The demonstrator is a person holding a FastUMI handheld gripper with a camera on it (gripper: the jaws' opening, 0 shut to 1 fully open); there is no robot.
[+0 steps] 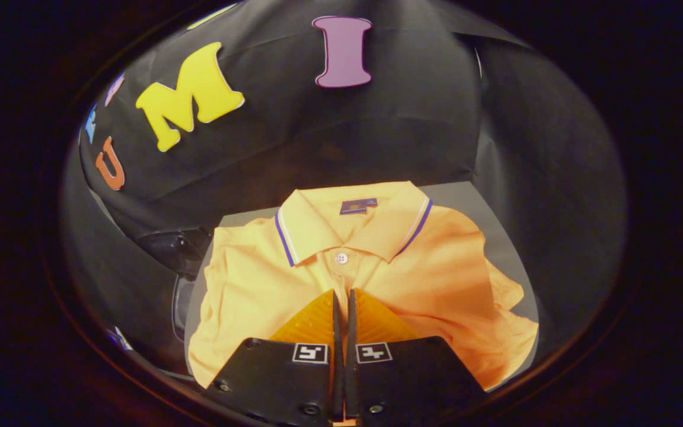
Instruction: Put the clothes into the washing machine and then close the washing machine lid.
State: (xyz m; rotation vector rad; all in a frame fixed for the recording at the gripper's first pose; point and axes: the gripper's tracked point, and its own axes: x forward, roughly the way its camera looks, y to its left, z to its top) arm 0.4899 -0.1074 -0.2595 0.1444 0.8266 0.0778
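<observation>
A folded orange polo shirt with a striped collar lies on a grey worktop. The gripper hovers above its placket, fingers nearly together, gripping nothing. A dark glossy object sits beside the shirt's sleeve.

I see the shirt as soft matt knit cloth, on a smooth matt worktop; my claw, nearly closed, shows ribbed pads.
</observation>
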